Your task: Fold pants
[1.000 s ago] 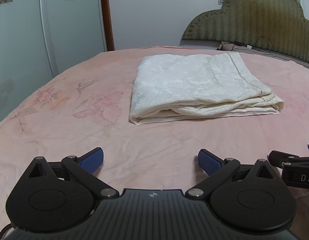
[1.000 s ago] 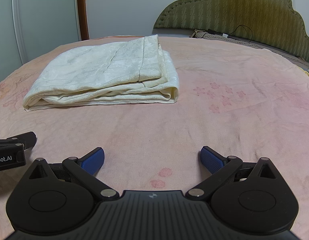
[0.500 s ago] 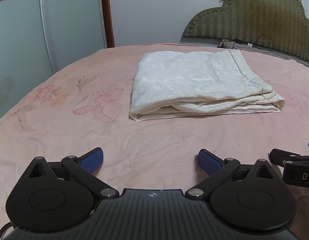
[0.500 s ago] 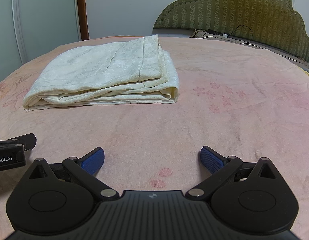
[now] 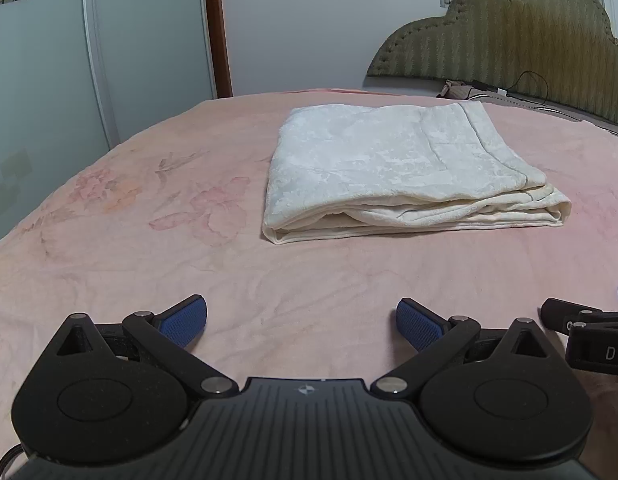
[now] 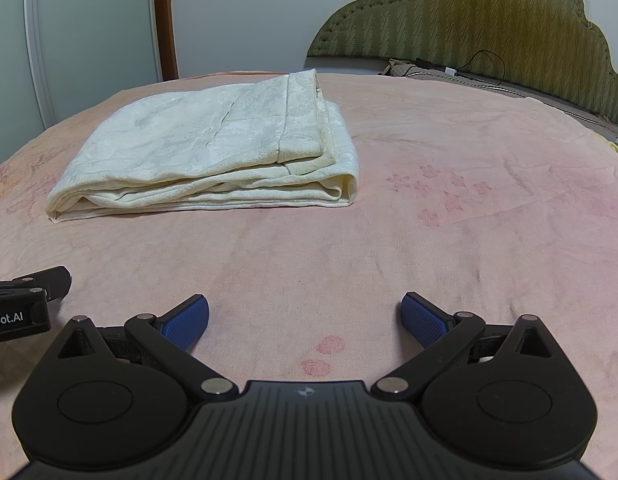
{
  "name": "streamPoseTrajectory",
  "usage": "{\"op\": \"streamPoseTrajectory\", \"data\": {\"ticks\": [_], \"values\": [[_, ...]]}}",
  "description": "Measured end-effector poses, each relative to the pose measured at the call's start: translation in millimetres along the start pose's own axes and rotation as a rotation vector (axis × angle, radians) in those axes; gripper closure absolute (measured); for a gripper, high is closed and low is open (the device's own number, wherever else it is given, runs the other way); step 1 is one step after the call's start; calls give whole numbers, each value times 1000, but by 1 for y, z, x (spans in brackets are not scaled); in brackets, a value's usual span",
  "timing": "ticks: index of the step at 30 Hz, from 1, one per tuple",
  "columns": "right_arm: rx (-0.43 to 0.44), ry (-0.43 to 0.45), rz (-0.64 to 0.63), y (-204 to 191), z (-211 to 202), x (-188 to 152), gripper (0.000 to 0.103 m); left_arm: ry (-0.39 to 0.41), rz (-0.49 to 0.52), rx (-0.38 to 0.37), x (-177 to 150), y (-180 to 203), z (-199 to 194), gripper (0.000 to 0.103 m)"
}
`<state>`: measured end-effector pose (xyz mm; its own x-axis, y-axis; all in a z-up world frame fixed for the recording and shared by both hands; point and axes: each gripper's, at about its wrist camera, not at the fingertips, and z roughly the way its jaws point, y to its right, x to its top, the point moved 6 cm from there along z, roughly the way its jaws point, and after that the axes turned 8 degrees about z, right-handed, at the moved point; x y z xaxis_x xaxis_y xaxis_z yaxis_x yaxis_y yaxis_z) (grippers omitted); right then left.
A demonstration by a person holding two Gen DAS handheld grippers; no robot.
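Observation:
The cream pants (image 5: 393,168) lie folded into a flat rectangle on the pink bed, ahead of both grippers; they also show in the right wrist view (image 6: 213,148). My left gripper (image 5: 301,322) is open and empty, low over the bedspread, well short of the pants. My right gripper (image 6: 305,320) is open and empty, also short of the pants. Each gripper's edge shows in the other's view: the right gripper (image 5: 581,332) at the right edge, the left gripper (image 6: 25,300) at the left edge.
The pink floral bedspread (image 5: 149,216) stretches all around the pants. A green padded headboard (image 6: 469,20) stands at the back right, with a cable (image 6: 481,60) and a small item below it. Wardrobe doors (image 5: 69,60) stand at the left.
The left wrist view has tilted down slightly, so the pants sit a little lower in it. The right gripper has not moved. Both grippers stay open.

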<state>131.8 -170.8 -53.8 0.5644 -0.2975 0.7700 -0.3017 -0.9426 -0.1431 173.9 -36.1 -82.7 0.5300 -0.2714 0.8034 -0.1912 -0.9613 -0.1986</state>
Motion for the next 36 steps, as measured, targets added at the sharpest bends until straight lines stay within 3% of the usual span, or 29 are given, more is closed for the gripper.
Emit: {"op": "streamPoseTrajectory", "data": {"ticks": [36], "values": [[0,0,0,0,0,0,0,-19,-12,-9,-2,1,3,0]]}}
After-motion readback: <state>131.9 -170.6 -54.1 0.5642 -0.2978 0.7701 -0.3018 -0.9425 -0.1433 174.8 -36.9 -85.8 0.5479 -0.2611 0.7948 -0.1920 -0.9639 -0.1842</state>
